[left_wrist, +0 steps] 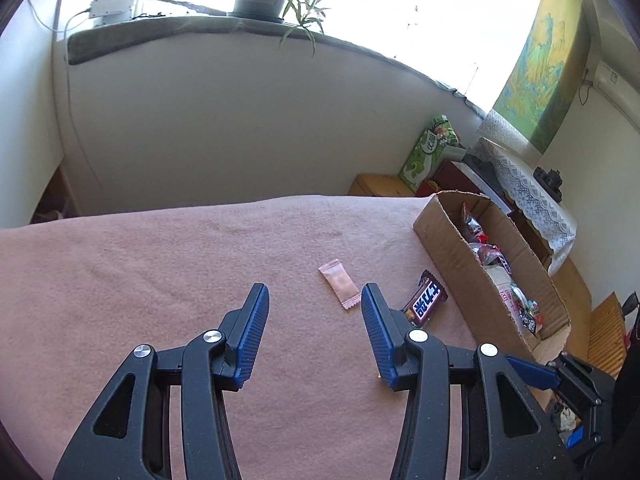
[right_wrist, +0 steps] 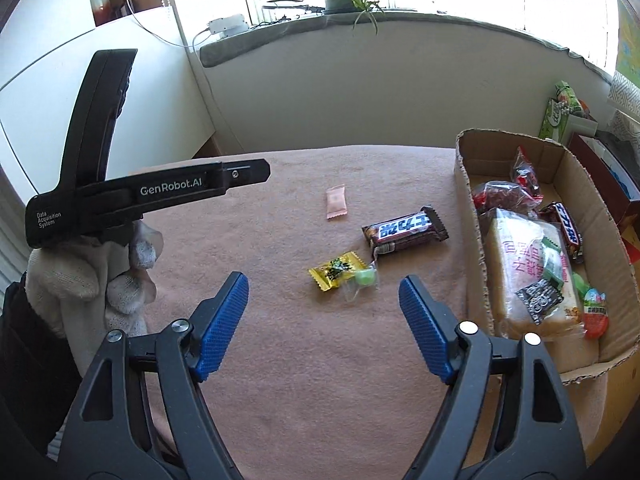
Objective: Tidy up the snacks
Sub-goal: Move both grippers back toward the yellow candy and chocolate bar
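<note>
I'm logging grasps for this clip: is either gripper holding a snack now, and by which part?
Nothing is held. The left gripper and right gripper are both open above the pink blanket.

1. A sachet (right_wrist: 336, 202), chocolate bar (right_wrist: 405, 229) and two candies (right_wrist: 344, 275) are lying on the blanket (right_wrist: 280, 360).
2. The cardboard box (right_wrist: 470, 216) is sitting to their right, holding more snacks (right_wrist: 532, 276).

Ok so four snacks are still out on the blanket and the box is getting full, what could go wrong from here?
1. The green candy touches the yellow candy, so the open right gripper might pinch both or flick one away.
2. The thin pink packet lies flat on the soft blanket; the open left gripper may snag fabric.
3. The cardboard box is crowded; the chocolate bar may perch on top.
</note>
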{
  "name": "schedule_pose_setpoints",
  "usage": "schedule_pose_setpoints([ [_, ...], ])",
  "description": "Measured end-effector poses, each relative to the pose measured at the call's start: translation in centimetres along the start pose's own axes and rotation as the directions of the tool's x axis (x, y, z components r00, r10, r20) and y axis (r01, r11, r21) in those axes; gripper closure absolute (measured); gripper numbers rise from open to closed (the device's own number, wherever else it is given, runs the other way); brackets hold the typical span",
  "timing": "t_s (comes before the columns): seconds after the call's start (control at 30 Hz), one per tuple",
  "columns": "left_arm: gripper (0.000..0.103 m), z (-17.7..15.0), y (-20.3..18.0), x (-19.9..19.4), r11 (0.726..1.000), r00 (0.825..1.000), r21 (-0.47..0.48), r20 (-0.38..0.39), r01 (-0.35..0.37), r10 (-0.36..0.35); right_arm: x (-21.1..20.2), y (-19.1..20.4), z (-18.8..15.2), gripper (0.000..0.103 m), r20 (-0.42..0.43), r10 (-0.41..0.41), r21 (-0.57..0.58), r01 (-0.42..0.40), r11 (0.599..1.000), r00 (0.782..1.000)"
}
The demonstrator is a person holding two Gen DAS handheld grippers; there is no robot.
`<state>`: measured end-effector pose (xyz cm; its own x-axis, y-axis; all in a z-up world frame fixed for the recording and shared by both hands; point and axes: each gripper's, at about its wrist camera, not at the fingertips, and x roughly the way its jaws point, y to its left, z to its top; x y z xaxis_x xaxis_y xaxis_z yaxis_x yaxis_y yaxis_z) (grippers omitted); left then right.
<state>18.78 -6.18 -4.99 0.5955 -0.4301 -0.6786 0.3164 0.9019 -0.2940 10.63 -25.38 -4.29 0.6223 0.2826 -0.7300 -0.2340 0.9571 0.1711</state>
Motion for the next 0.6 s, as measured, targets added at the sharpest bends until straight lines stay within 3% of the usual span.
schedule_pose_setpoints([
  [0.1,0.057,0.1,0.1,0.6,1.000,1.000,0.007,-0.012,0.009,-0.009,1.9,0.5,-0.4,0.043,-0.040,0.011,0.021,-0.010,1.000,0.999],
  [0.23,0.060,0.3,0.2,1.6,1.000,0.999,0.021,-0.029,0.017,-0.016,3.6,0.0,-0.7,0.047,-0.034,-0.076,0.081,0.079,0.994,0.996],
  [0.3,0.062,0.5,0.2,2.1,0.999,0.999,0.028,-0.038,0.024,-0.022,4.2,-0.8,-0.8,0.057,-0.042,-0.081,0.150,0.086,0.985,0.996],
  [0.6,0.065,0.9,-1.0,5.5,0.994,0.994,0.085,-0.099,0.062,-0.054,6.3,-1.3,-1.0,0.066,-0.052,-0.180,0.233,0.187,0.954,0.982],
])
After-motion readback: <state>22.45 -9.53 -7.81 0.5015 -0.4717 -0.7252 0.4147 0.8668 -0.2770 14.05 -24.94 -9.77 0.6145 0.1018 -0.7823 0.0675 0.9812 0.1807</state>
